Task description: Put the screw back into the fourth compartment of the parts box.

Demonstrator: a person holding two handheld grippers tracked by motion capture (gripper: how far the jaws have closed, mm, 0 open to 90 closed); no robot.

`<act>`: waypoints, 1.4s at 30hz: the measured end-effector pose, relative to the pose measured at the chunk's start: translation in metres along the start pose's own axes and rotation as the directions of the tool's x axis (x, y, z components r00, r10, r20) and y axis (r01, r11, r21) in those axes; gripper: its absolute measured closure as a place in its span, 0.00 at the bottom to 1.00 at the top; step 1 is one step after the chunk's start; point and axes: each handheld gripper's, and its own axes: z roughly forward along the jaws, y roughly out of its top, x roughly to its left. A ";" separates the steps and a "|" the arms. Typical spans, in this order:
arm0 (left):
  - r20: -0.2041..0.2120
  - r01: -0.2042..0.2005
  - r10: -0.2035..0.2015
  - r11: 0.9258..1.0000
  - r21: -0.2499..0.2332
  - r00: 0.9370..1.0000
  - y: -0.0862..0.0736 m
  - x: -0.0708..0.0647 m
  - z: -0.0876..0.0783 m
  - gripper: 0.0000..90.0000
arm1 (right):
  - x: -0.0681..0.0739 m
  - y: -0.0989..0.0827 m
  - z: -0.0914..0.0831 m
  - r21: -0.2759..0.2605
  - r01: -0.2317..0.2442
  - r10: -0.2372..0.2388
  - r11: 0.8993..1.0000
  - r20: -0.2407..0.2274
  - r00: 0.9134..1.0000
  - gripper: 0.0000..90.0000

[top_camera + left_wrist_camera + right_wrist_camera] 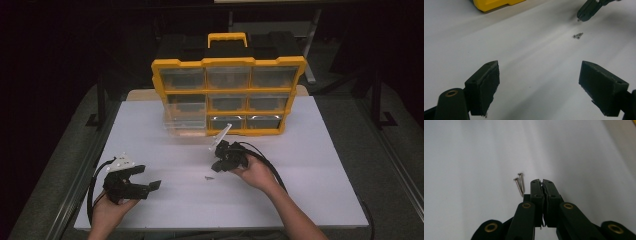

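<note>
Two small screws (520,183) lie side by side on the white table, just left of my right gripper's (542,181) tips. Its jaws are pressed together; a thin sliver shows in the seam, and I cannot tell what it is. From above, the right gripper (216,167) points down and left at the screws (209,177) in mid-table. In the left gripper view the screws (577,35) lie far ahead, below the right gripper's tip (581,16). My left gripper (539,80) stands open over bare table with nothing between its jaws, at the front left (147,179).
A yellow and black drawer organizer (229,62) stands at the back of the white table (310,165). One clear drawer (185,125) at its lower left is pulled out. A small clear piece (222,134) leans in front of the organizer, just above the right gripper.
</note>
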 end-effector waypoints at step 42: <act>0.001 0.002 -0.002 1.000 0.010 1.000 0.000 -0.001 0.001 0.18 | -0.045 0.038 -0.141 -0.110 -0.034 0.042 0.993 0.065 0.997 0.96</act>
